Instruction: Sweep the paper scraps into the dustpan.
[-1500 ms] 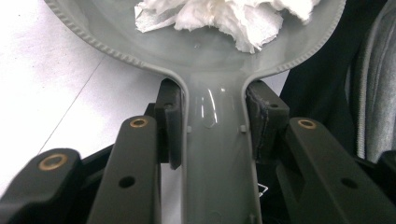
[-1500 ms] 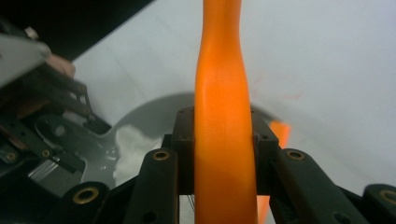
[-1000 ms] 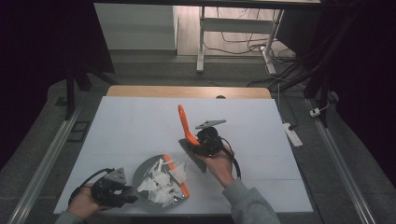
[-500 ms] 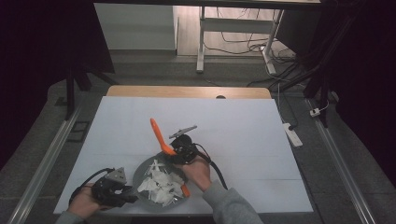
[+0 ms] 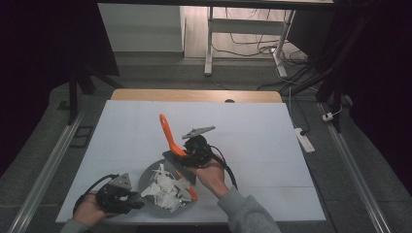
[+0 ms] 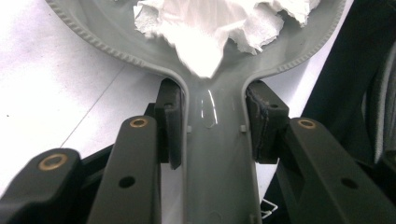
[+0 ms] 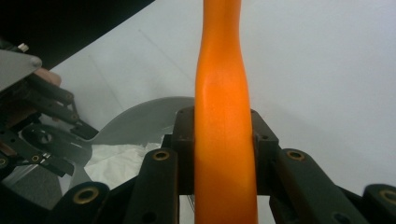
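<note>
A grey pan (image 5: 144,180) with a heap of crumpled white paper (image 5: 165,190) rests near the table's front edge. My left gripper (image 5: 132,201) is shut on the pan's handle (image 6: 217,154), one pad on each side, just below the paper (image 6: 210,28). My right gripper (image 5: 183,156) is shut on an orange tool handle (image 5: 167,132) that slants up and away. Its dark lower end (image 5: 177,167) hangs over the pan's far right rim. In the right gripper view the orange handle (image 7: 223,116) runs up between the pads, with the pan (image 7: 140,123) at lower left.
An orange strip (image 5: 192,193) lies along the pan's right edge. The white table top (image 5: 252,131) stretches wide behind and to the right. A power strip (image 5: 304,139) lies on the floor off the table's right side. The left gripper (image 7: 42,135) shows at the left of the right gripper view.
My right gripper has carried the orange tool leftward from the table's middle to the pan's far right rim. The left gripper and the pan have stayed in place.
</note>
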Motion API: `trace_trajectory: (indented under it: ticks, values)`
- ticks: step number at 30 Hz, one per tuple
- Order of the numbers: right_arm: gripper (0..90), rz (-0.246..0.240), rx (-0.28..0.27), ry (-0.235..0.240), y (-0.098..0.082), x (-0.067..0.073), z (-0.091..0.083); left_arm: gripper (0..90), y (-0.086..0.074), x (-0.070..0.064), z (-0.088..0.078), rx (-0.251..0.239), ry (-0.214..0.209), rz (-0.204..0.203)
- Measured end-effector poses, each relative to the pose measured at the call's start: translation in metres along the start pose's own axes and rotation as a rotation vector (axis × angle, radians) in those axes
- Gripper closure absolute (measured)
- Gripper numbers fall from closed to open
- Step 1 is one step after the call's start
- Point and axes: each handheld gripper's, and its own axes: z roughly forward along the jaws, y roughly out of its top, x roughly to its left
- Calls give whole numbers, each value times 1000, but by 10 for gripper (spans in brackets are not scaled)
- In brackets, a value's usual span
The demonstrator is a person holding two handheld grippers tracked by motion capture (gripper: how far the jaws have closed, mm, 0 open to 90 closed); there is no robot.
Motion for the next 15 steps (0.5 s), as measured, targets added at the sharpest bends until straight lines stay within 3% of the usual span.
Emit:
trace_trajectory:
  ticks: [6, 10, 12, 15]
  values:
    - [700, 15, -20, 13, -1, -1, 0, 613, 0, 0, 1, -5, 0, -6]
    - [700, -22, 23, 45, -4, 11, 10, 613, 0, 0, 1, -7, 1, -6]
    - [700, -34, 22, 29, -4, 11, 9, 613, -1, 0, 0, -6, 3, -5]
    - [700, -16, 2, -13, -5, 0, -3, 613, -1, 0, 0, -6, 3, -6]
